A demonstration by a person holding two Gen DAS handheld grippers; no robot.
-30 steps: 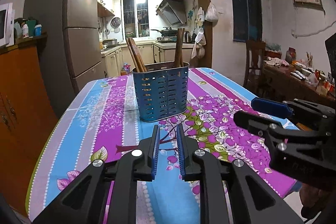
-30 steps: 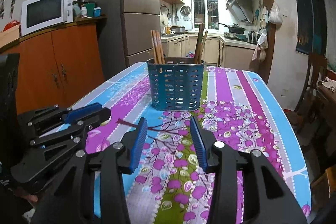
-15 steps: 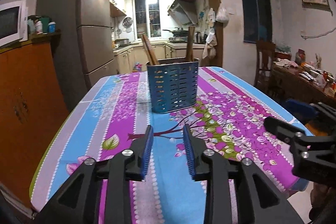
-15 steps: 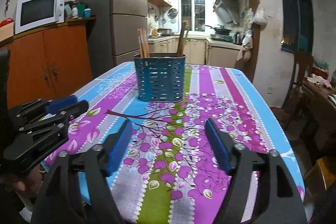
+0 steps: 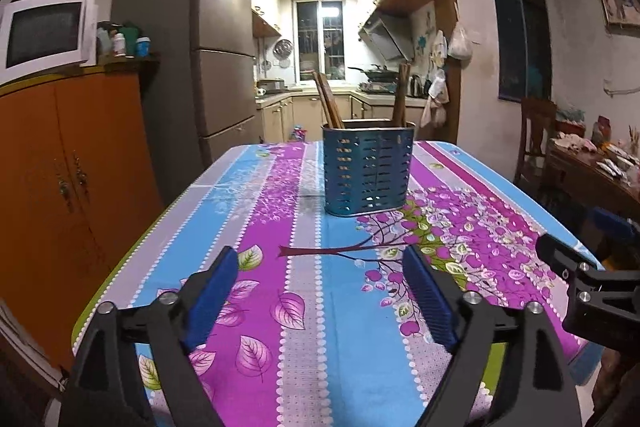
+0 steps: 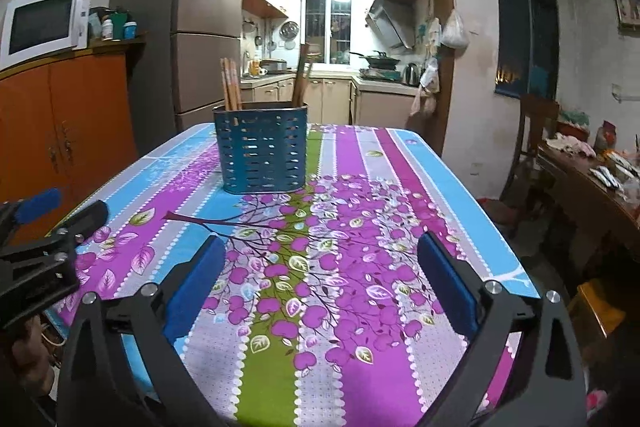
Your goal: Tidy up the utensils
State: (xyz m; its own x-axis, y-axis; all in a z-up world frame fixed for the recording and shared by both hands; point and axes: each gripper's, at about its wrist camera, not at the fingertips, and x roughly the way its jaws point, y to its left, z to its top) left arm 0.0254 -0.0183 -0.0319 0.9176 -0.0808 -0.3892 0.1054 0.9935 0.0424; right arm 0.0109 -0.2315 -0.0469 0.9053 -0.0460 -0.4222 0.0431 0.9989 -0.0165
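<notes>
Utensil holder [image 5: 368, 169], blue and slotted, stands upright on floral tablecloth [image 5: 304, 291] toward far end of table. Chopsticks [image 5: 329, 105] lean in its left compartment, darker sticks [image 5: 401, 93] in its right. Left gripper [image 5: 318, 277] hovers over near table edge, jaws spread wide, nothing between. Right gripper [image 6: 322, 267] beside it, jaws likewise spread, empty, well apart from holder.

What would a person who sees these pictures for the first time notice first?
The eye goes first to the bright floral tablecloth in purple, blue and green, which covers the whole table. On its far half stands a blue slotted holder with brown chopsticks sticking up at both ends. In front, both tongs, left and right, hang wide open and empty over the near edge.
</notes>
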